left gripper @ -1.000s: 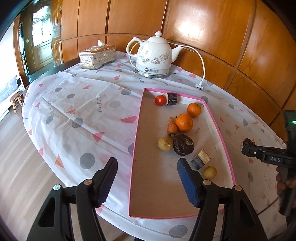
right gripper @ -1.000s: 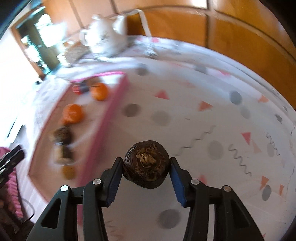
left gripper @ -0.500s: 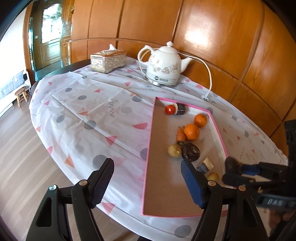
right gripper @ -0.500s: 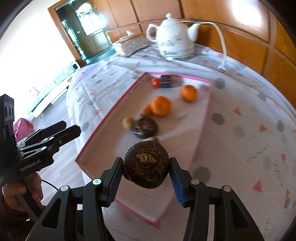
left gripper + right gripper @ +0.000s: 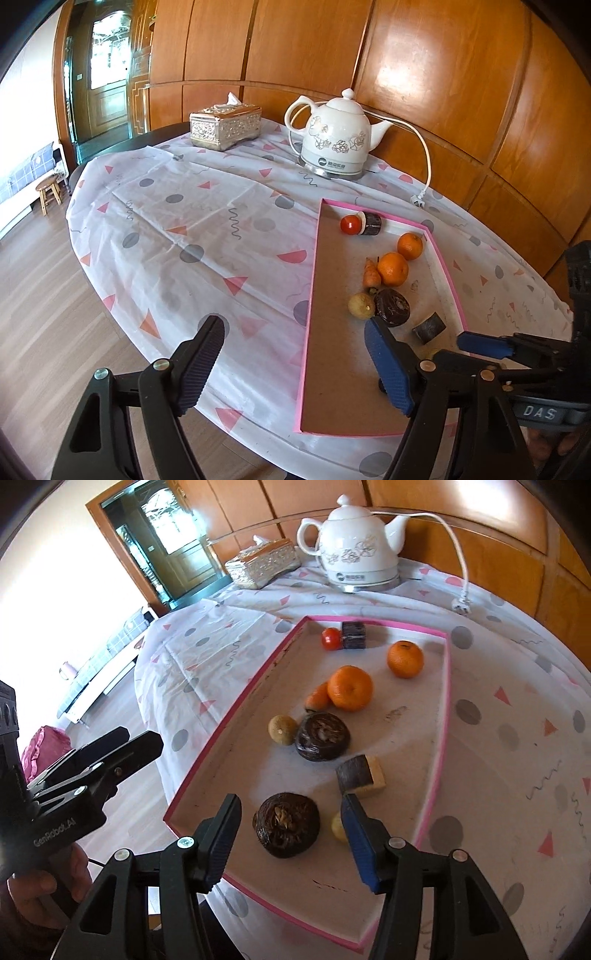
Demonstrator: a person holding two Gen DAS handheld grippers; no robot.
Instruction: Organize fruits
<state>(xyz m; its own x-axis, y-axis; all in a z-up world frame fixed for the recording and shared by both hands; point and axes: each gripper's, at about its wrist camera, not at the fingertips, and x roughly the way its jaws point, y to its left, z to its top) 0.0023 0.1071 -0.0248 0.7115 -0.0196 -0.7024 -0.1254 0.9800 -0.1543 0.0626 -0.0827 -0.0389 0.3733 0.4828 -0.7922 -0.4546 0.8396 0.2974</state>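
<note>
Dark fruit (image 5: pixel 286 824) between spread right gripper (image 5: pixel 291 840)

white floral kettle (image 5: pixel 335 138) with cord | silver tissue box (image 5: pixel 225 125) | patterned tablecloth (image 5: pixel 192 221) | wooden stool (image 5: pixel 48 188)

Fruits crowd the pink tray's (image 5: pixel 441 746) right half; its left half lies bare.

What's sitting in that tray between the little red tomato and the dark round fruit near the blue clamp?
In the right wrist view, between the tomato and near dark fruit lie a small yellowish fruit and another dark fruit.
</note>
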